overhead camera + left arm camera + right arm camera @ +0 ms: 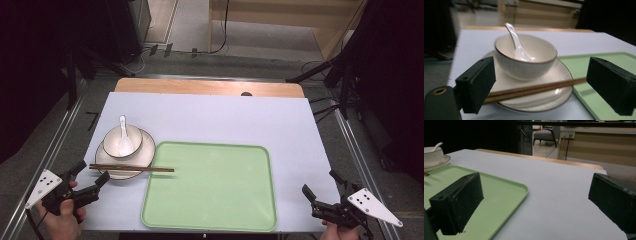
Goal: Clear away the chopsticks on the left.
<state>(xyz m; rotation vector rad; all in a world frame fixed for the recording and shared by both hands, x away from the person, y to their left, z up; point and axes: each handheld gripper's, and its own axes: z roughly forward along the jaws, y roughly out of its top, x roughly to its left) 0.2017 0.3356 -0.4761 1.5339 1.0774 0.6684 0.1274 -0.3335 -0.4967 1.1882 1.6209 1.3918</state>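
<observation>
A white bowl (pixel 121 142) (pixel 525 60) with a white spoon (pixel 124 135) (pixel 517 45) in it stands on a white plate (pixel 107 159) (pixel 541 100) at the table's left. A pair of brown chopsticks (pixel 132 169) (pixel 534 88) lies across the plate's near rim, its tips over the green tray (pixel 212 187) (pixel 599 62). My left gripper (pixel 90 176) (pixel 546 85) is open just left of the plate, its jaws facing the chopsticks' handle ends without touching them. My right gripper (pixel 320 186) (pixel 541 205) is open at the front right, over bare table beside the tray (pixel 499 192).
A pale blue mat (pixel 225 117) covers the wooden table (pixel 200 86). The tray holds nothing. Metal rails run along both table sides, with dark stands and cables on the floor beyond.
</observation>
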